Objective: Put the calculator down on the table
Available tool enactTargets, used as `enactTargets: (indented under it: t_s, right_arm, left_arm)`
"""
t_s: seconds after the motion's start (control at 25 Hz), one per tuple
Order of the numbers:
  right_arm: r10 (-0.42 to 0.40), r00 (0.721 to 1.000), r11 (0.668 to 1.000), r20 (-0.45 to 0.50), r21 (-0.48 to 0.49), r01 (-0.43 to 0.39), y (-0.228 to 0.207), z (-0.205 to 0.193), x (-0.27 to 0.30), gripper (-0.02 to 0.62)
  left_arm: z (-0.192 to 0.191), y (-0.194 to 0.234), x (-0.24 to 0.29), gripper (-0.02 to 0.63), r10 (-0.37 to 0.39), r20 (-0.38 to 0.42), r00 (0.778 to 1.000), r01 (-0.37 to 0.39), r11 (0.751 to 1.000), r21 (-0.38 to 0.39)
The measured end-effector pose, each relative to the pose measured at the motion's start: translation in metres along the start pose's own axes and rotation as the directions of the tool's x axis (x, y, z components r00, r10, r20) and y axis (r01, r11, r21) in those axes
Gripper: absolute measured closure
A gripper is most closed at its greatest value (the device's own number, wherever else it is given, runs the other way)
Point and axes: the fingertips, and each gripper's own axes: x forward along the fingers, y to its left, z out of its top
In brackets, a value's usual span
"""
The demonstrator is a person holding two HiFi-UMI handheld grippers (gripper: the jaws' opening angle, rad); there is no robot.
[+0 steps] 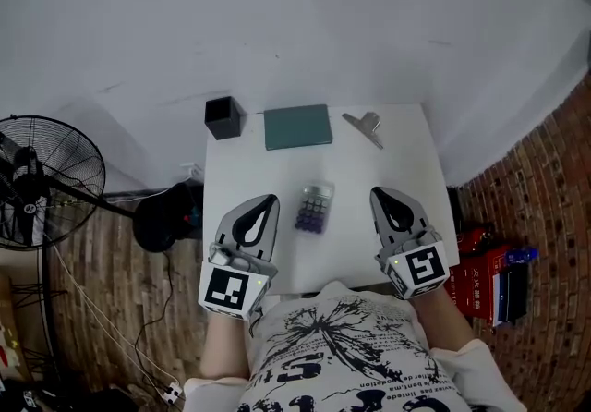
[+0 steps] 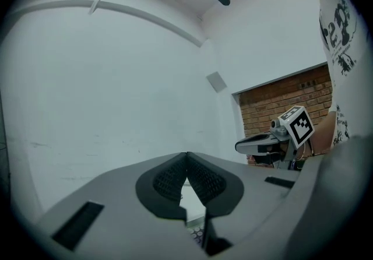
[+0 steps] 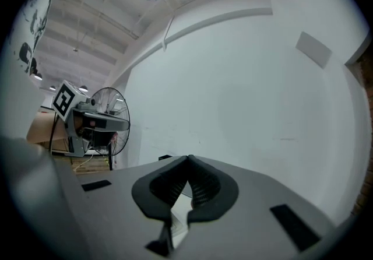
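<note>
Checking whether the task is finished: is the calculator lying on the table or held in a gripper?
Lying flat on the table, keys up: the calculator. Left gripper and right gripper flank it, both shut, neither touching it.

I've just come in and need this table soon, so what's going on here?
A person holds a left hand-held gripper and a right hand-held gripper over a small white table. The calculator lies flat on the table between them, and neither gripper touches it. Both grippers have their jaws shut with nothing in them. At the far edge sit a black cup, a teal notebook and a metal clip. The calculator looks to be set down.
</note>
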Motion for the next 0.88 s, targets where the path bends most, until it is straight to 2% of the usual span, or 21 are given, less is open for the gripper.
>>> enactTargets:
  t_s: [0.16, 0.4, 0.64, 0.88]
  right_arm:
    - [0.034, 0.999, 0.999, 0.003, 0.003, -0.034, 0.002, 0.000, 0.003, 0.583]
    - [0.027, 1.000, 0.999, 0.000, -0.016, -0.027, -0.005, -0.002, 0.006, 0.583]
    - [0.018, 1.000, 0.999, -0.002, -0.043, -0.019, -0.010, -0.005, 0.010, 0.583]
    - [-0.003, 1.000, 1.000, -0.003, -0.017, 0.003, -0.015, -0.006, 0.011, 0.583]
  left_arm:
    - [-0.013, -0.001, 0.001, 0.592, -0.014, -0.076, 0.997, 0.015, 1.000, 0.020]
    - [-0.014, -0.003, 0.007, 0.592, -0.022, -0.064, 0.998, 0.022, 1.000, 0.003]
    - [-0.023, 0.002, 0.012, 0.592, -0.010, -0.088, 0.996, 0.009, 1.000, -0.010]
    - [-0.027, 0.003, 0.013, 0.592, 0.004, -0.097, 0.995, -0.006, 1.000, -0.011]
